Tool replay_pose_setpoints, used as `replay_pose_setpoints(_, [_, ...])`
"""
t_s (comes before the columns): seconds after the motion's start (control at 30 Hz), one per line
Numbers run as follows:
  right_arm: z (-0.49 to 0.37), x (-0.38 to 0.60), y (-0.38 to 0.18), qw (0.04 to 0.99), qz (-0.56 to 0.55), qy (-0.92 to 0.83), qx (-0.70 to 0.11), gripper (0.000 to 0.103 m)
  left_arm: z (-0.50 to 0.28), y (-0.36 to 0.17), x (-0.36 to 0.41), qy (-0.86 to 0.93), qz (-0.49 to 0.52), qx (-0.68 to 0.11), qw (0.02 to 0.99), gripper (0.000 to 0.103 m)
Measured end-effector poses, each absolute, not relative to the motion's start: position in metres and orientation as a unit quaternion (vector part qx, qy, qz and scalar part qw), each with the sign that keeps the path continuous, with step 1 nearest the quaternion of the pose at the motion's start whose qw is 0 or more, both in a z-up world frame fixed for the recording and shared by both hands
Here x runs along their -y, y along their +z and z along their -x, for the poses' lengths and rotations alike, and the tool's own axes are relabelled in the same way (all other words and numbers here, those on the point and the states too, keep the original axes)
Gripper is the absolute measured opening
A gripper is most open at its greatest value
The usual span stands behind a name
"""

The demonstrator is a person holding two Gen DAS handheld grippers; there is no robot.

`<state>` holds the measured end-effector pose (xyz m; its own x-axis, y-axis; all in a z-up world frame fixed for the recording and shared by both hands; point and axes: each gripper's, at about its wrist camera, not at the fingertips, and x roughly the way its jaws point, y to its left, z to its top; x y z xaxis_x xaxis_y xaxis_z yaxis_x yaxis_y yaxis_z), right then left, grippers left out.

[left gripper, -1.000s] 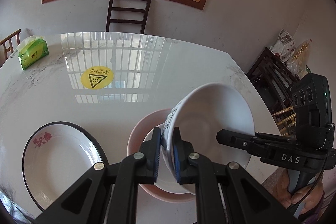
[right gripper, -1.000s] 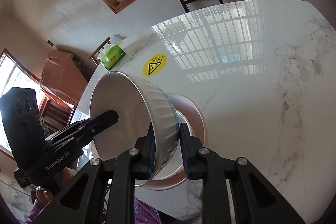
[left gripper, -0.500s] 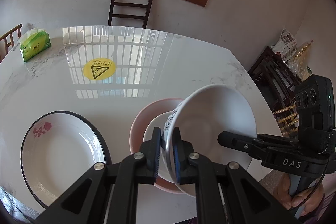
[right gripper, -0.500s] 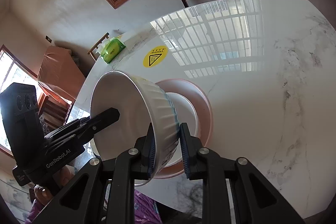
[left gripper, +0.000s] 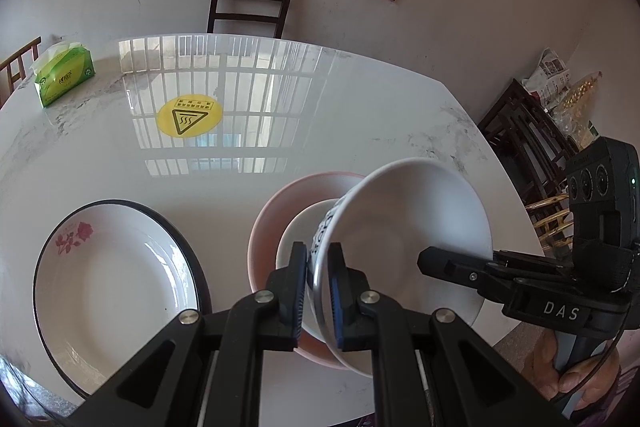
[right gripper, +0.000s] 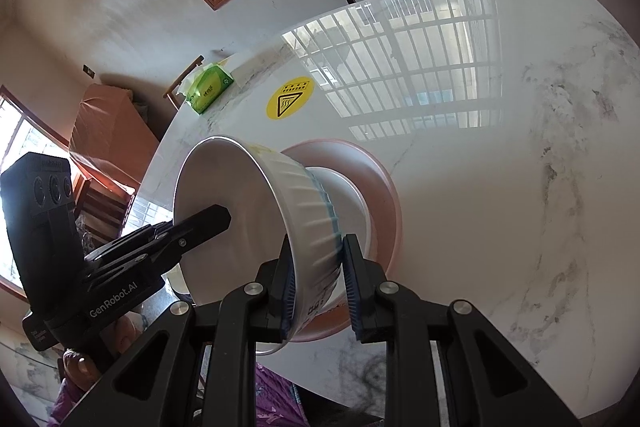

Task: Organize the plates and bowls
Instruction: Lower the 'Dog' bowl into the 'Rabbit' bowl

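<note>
White bowl (left gripper: pixel 404 239) | tilted above pink plate (left gripper: pixel 280 211) | left gripper (left gripper: pixel 318 291) jaws pinch near rim | right gripper (right gripper: pixel 318 283) jaws pinch opposite rim

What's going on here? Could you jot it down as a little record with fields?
held item: white bowl, tilted, above the pink plate
left tongs: shut on the bowl's near rim
right tongs: shut on the bowl's opposite rim
under the bowl: pink plate on the marble table
to the left: rose plate, dark rim
far on table: green tissue pack, yellow sticker
</note>
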<state>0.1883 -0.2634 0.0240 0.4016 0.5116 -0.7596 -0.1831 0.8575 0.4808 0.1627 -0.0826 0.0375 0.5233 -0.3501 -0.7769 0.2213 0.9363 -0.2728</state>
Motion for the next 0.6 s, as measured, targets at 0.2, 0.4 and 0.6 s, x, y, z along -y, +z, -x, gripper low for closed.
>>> replay_pose_setpoints(0.2, [-0.1892,0.2597,0.022,0.819,-0.162,0.209,-0.51,0.021,-0.1626,0.0324,0.0781,-0.163,0.076,-0.464,0.868,0.011])
replay_pose_setpoints(0.4, [-0.1897,0.2578,0.0207,0.817,-0.163,0.21,-0.512,0.021,-0.1613,0.0318,0.0781,-0.161,0.072,-0.464,0.868,0.011])
replay_pose_setpoints(0.6, [-0.1901,0.2554,0.0164,0.816,-0.162,0.208,-0.515,0.021,-0.1607,0.0294,0.0805,-0.16,0.072,-0.469,0.866,0.011])
